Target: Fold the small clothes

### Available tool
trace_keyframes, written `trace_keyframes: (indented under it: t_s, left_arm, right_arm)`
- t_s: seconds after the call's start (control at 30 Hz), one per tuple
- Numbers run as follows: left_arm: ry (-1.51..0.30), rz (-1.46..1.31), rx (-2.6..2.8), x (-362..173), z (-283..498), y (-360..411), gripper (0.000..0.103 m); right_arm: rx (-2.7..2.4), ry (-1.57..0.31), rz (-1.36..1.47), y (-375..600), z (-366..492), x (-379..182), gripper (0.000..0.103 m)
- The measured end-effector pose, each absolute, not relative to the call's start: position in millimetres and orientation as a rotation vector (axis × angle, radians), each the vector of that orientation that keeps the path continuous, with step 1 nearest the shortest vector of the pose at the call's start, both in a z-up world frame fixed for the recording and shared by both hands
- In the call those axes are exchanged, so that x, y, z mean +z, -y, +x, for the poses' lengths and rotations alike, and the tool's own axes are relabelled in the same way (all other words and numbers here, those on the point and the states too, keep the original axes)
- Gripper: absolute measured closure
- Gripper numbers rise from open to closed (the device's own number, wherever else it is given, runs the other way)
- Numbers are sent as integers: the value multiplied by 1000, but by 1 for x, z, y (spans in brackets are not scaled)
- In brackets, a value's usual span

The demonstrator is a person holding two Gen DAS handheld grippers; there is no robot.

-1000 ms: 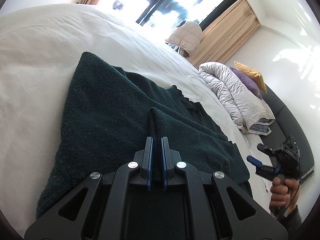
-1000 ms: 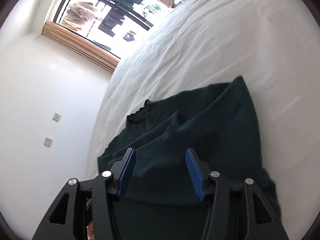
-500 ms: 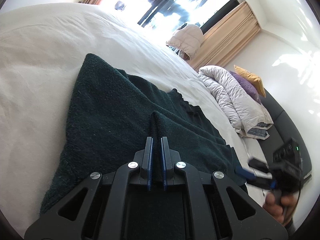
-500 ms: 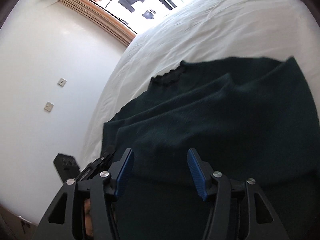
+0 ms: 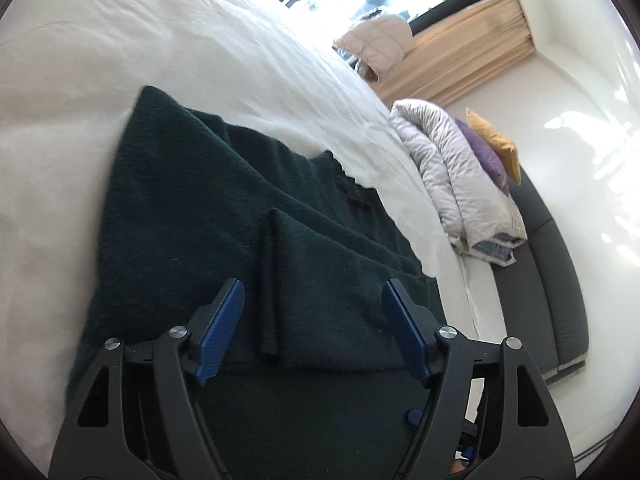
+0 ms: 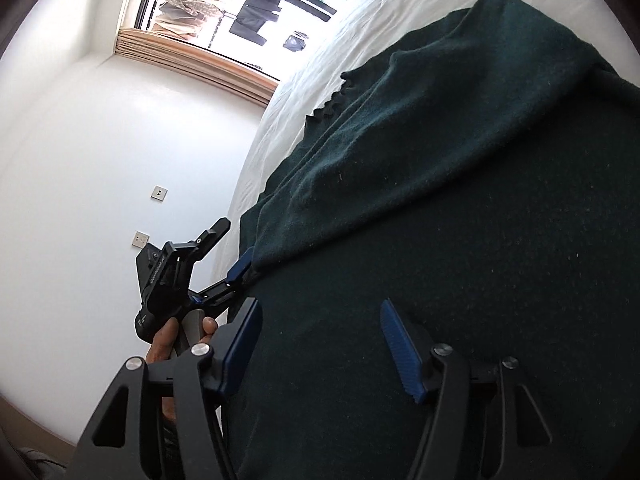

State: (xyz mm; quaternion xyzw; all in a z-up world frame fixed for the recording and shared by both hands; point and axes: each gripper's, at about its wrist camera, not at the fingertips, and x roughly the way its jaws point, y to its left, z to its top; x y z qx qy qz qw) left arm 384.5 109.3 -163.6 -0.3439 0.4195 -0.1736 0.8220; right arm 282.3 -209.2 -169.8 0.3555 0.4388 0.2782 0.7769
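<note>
White bed (image 5: 60, 140): left tongs (image 5: 312, 328), earlier pinching sweater (image 5: 192, 208), now opening.

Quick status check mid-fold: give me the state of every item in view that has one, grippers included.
left gripper: jaws opening, pads clear of the cloth, a raised crease between them
right gripper: jaws opening, over the garment, nothing pinched
dark green garment: lying on the bed, partly folded, one layer over another
white bed sheet: spread, lightly wrinkled
grey quilt: folded, at the bed's edge
curtain: drawn aside, window uncovered
</note>
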Motion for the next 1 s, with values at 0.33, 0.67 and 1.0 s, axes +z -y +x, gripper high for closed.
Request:
trace_keyframes:
  t_s: [0.33, 0.67, 1.0]
  left_arm:
    - [-1012, -629, -298, -169, 409, -89, 94]
    - [-907, -743, -416, -98, 414, -83, 95]
    - [-807, -699, -498, -11, 427, -46, 95]
  right_arm:
    - [573, -914, 784, 226, 271, -165, 39]
    - [588, -857, 1079, 233, 261, -183, 37]
    - [419, -905, 1201, 205, 297, -197, 50]
